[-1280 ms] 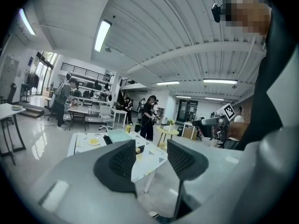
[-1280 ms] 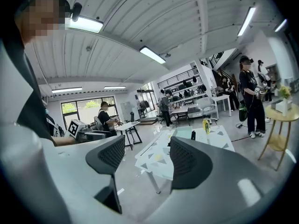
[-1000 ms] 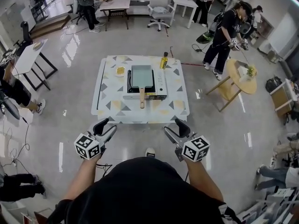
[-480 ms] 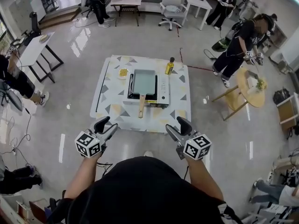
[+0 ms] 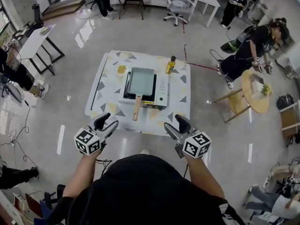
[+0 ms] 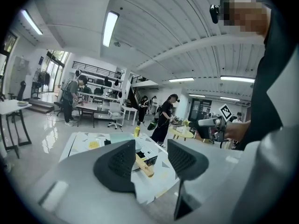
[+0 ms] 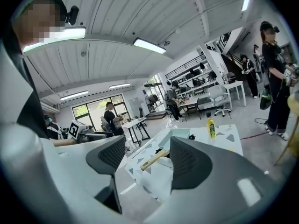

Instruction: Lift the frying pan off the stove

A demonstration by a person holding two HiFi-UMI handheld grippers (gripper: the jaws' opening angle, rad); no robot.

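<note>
Both my claws are wide and empty: the left gripper (image 5: 107, 123) holds its jaws well apart with only air between them, and the right gripper (image 5: 176, 127) is spread the same way, each carried low in front of my chest. Looking out between the left jaws, I see the wooden handle (image 6: 144, 165) of the frying pan (image 5: 141, 81) framed in the gap but still well off; the right gripper view shows the same handle from the other side, also out of reach. The pan sits flat on the stove (image 5: 161, 89), near the middle of the patterned table (image 5: 178, 112), with its handle pointing back toward me and a little to my left. An oil bottle (image 5: 170, 65) stands just beyond the stove, and a small dish (image 5: 122, 70) lies beside the pan's far left corner. Over the last second the table has drawn nearer, its near edge now just ahead of my jaws, while the claws have stayed open. I judge I am closing in, with the lift not yet begun.
</note>
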